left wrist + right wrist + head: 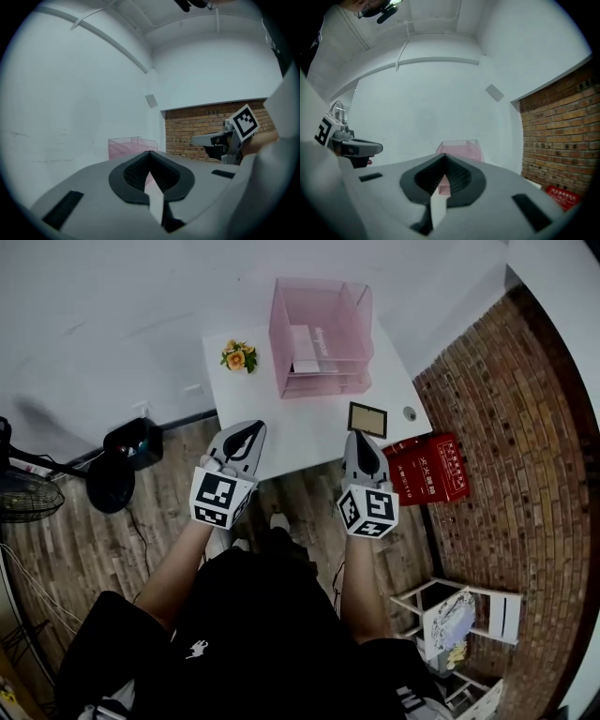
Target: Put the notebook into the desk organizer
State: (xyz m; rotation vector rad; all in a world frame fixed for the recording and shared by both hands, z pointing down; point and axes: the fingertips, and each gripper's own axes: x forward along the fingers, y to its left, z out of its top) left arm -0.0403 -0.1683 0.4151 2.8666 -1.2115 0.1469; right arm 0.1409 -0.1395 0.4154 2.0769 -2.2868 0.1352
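Notebook (pixel 367 418) lies flat on the bench (pixel 309 432) near its front right edge, well short of the pink organizer (pixel 321 338) at the back. Right gripper (pixel 360 441) is nearer, with the notebook just ahead of its tips; left gripper (pixel 249 432) is off to the side. Both sets of fingers are closed and empty. Notebook looks near square, long axis unclear. Right likely must open first.

Left forearm (pixel 173 568) and right forearm (pixel 361 582) stretched up-frame. Left gripper (pixel 251 430) centre-left, right gripper (pixel 360 439) centre-right, side by side, jaws closed together, nothing between.
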